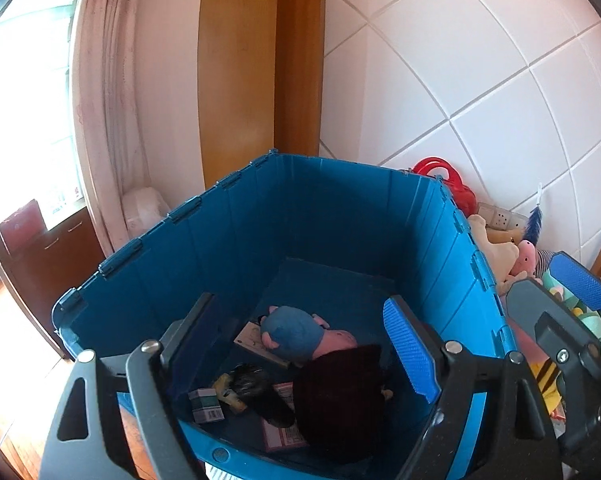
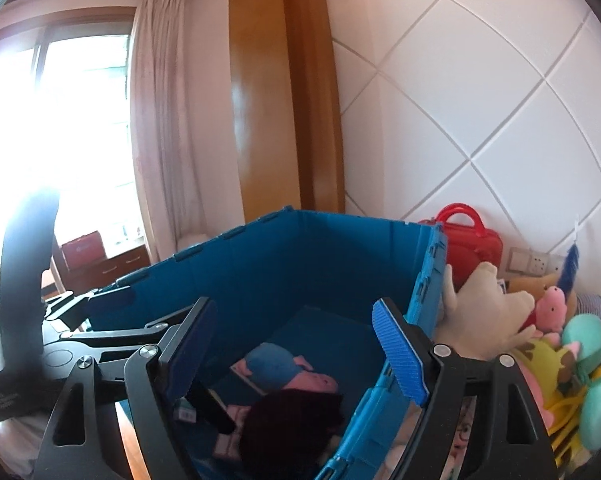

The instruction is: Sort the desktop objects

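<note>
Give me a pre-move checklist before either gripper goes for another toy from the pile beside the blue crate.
1. Left gripper empty, jaws open: ok.
2. Right gripper empty, jaws open: ok.
3. Blue crate open on top, floor space still free: ok.
4. Dark plush lies inside the crate, near the blue and pink plush: ok.
5. Toy pile to the right of the crate, unsorted: not ok.
6. Clear path from the right gripper to the pile over the crate wall: cannot tell.
</note>
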Demonstrator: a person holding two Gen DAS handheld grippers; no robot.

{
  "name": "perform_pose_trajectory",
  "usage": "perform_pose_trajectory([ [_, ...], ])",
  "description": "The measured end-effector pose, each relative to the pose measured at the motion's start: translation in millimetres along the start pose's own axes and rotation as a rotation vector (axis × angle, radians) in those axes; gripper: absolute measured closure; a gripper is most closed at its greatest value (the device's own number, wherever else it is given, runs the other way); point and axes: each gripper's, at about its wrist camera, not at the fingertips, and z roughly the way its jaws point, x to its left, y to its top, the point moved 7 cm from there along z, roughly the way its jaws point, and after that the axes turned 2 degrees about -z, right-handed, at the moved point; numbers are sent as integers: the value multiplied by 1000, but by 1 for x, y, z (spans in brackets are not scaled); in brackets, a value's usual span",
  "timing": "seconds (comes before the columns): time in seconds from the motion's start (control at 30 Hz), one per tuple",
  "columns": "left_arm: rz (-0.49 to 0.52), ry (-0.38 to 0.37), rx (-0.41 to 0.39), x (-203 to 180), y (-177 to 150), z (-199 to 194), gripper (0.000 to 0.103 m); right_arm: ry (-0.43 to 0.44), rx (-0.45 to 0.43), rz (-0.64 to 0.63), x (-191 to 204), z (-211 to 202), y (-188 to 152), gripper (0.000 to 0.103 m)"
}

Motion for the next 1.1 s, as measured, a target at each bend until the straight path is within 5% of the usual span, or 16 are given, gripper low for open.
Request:
perform_pose_trajectory([
  [0.8,25,-31,12,-22,-24,-33,19,-52,-27,26,-5,-58,-7,0],
  [1.1,44,-67,5,-55,-36,-54,19,-114,-23,26,-24,-88,-19,0],
])
